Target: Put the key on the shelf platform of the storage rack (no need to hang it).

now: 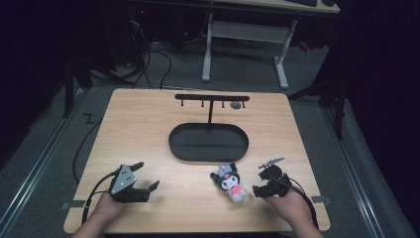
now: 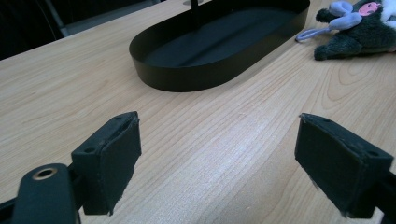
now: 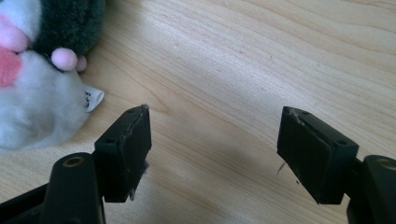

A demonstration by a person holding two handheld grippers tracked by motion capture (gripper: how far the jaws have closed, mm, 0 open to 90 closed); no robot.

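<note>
The right gripper [image 3: 215, 144] hangs low over the wooden table [image 1: 148, 134], its two flat, matte black jaws spread wide with bare wood grain between them and nothing gripped. The jaw pads are blocky rectangles with slightly frayed edges. In the right gripper view, the plush toy [image 3: 42, 70] lies at about ten o'clock from the jaws, just beside the left jaw but apart from it: fuzzy white body, dark shaggy head, small pink paws, and a white sewn-in tag [image 3: 93, 99] with a few dark printed marks too small to read.

In the high view the toy [image 1: 230, 181] lies on its back at nine o'clock from the right gripper [image 1: 265, 178], near the table's front edge.

The left gripper [image 1: 146, 176], topped by a grey three-cornered plate, also stands spread and empty, well apart from the toy, which sits at roughly three o'clock from it. Its own view shows the toy's lilac loop [image 2: 317, 32] and dark fur at two o'clock.

At twelve o'clock beyond the toy rests a smooth black oval tray [image 1: 208, 144], from which a thin T-shaped hook stand [image 1: 211, 99] appears to rise.
</note>
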